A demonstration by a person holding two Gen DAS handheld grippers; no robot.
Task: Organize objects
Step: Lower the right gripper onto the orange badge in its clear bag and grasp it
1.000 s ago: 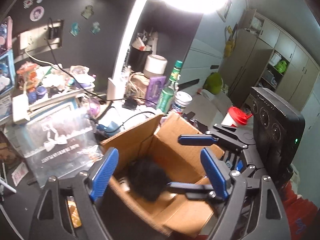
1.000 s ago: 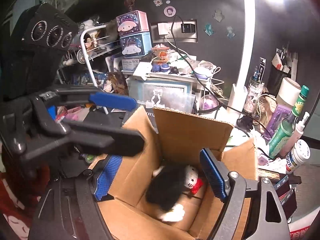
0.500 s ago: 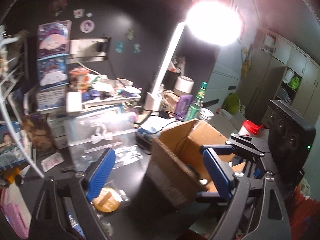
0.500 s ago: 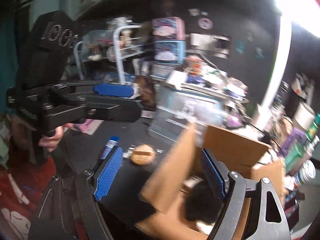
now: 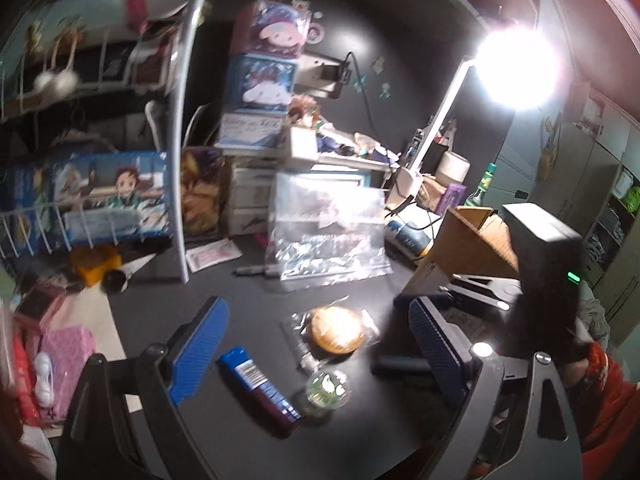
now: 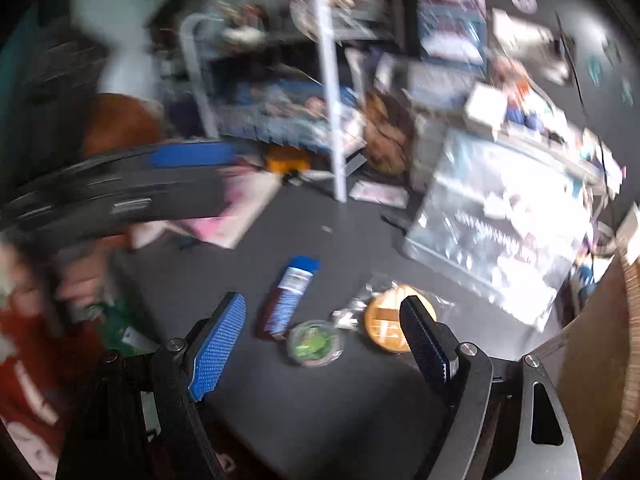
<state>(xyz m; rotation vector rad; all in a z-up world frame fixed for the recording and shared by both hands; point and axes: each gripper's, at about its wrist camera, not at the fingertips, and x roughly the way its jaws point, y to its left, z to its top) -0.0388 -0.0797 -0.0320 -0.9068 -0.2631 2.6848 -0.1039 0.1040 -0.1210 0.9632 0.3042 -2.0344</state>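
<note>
On the black desk lie a blue tube (image 5: 258,388) (image 6: 289,296), a round orange item in a clear wrapper (image 5: 337,329) (image 6: 390,322) and a small round green item (image 5: 326,390) (image 6: 315,342). My left gripper (image 5: 316,348) is open and empty above them. My right gripper (image 6: 322,330) is open and empty, also over them; its view is blurred. The cardboard box (image 5: 470,244) stands to the right. The right gripper's body also shows at the right of the left wrist view (image 5: 540,264).
A clear plastic bag (image 5: 328,236) lies behind the items. A white wire rack (image 5: 176,160) with boxes stands at the left. Stacked boxes, a lamp (image 5: 516,64) and bottles crowd the back. Pink packets (image 5: 64,364) lie at the left edge.
Both grippers have swung left, away from the cardboard box with the black plush toy, to the desk area with the tube, wrapped orange item and green item.
</note>
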